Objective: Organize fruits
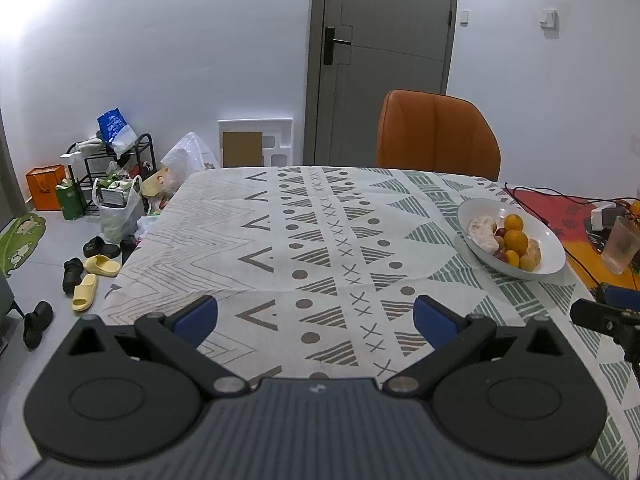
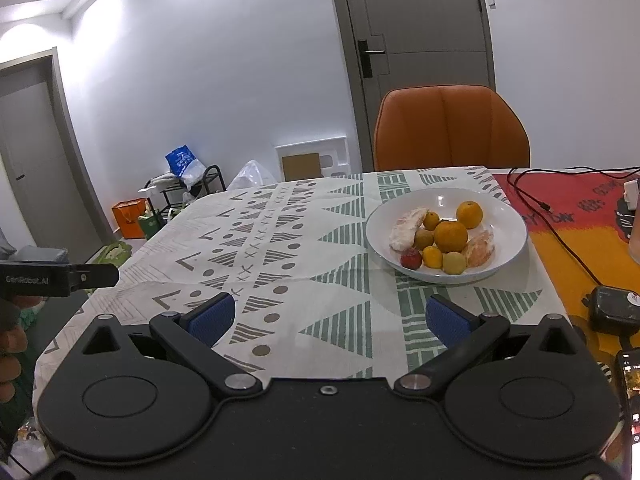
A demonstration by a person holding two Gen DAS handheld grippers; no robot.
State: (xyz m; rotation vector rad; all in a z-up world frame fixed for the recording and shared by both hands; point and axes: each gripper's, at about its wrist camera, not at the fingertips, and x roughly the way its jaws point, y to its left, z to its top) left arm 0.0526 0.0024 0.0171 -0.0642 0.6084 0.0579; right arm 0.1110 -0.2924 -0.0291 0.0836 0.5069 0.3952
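All the fruits sit gathered in the white bowl on the desk. Left tongs and right tongs hover spread wide, holding nothing. Tidied already, or awaiting sorting; either fits.

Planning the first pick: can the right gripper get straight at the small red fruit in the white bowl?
Probably yes. The right gripper is open and empty, with only bare patterned tablecloth between it and the white bowl. The small red fruit sits at the near rim, uncovered, though yellow fruits crowd beside it.
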